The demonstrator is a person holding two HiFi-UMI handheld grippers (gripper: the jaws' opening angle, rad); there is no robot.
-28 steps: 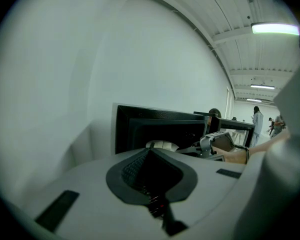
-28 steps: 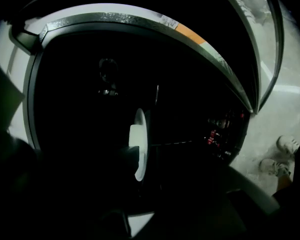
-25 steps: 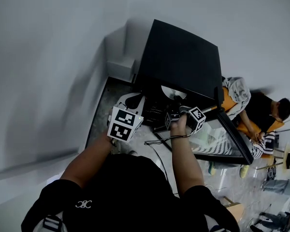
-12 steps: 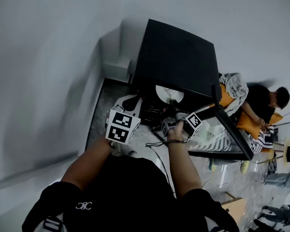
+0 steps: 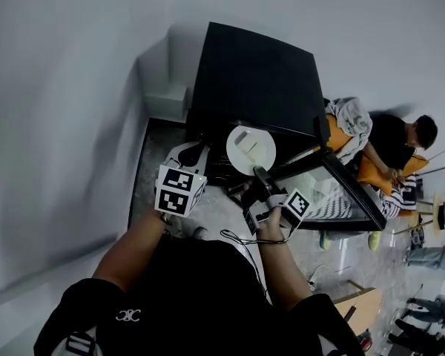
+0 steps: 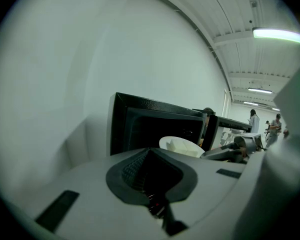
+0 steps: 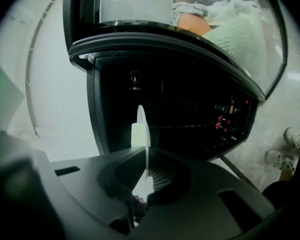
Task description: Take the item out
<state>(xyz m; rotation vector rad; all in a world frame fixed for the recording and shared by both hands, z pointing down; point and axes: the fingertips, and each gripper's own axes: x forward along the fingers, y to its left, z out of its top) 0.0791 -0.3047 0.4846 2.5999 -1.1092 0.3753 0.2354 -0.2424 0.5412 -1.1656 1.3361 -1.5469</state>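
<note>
1. We see the right gripper [image 5: 261,175] with its jaws narrow. They have just been closing and now pinch the rim of the white plate [image 5: 251,149].
2. In the right gripper view the plate shows edge-on between the pads, with a pale block [image 7: 137,134] on its left face.
3. In the head view the block lies on top of the plate, near its middle.
4. The plate is in the air just in front of the black oven's [image 5: 256,80] open mouth. We can't tell whether its far edge is fully clear of the cavity.
5. The glass door [image 5: 340,193] is swung open to the right in the head view.
6. The left gripper [image 5: 193,153] has its jaws together with nothing between them. It sits left of the plate, apart from it, by the oven's front left corner.
7. In the left gripper view the plate sits ahead and to the right, against the dark opening.
8. A seated person [image 5: 389,150] is beyond the door.
</note>
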